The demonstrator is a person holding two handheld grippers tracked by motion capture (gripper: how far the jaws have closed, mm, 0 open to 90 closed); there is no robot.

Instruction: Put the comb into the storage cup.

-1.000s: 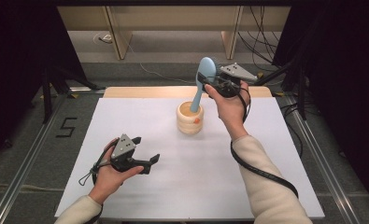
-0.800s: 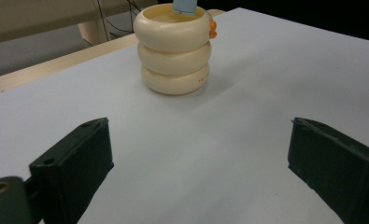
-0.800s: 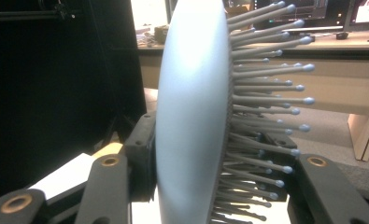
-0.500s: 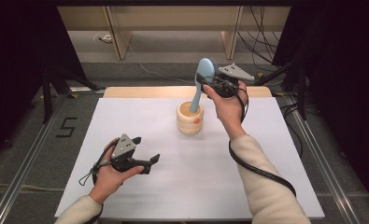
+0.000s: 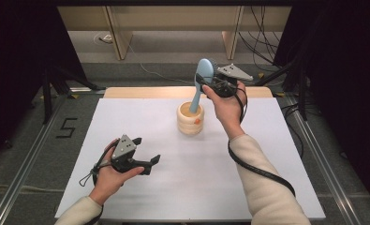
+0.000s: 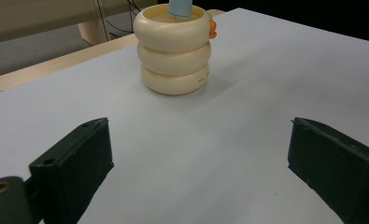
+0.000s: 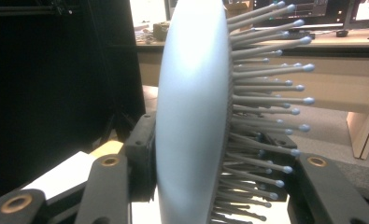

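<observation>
My right tool [image 5: 210, 82] is clamped on the hairbrush [image 5: 202, 79] head, its handle slanting down into the cream holder [image 5: 190, 123] mid-tabletop [image 5: 267, 154], while my left tool [image 5: 145, 154] rests apart, nearer me.

Looks like a lab or recording room set up for test work, not a home. Shown by a white table [image 5: 276, 187] on bare grey floor [image 5: 28, 154] between metal rails [image 5: 14, 197], a taped number five [image 5: 66, 127] beside it, loose cables [image 5: 262, 23] trailing near plain wooden furniture legs [image 5: 119, 40], and dark curtains [image 5: 18, 47] closing off both sides. Farther back in the right gripper view, desks with monitors [image 7: 313, 7].
</observation>
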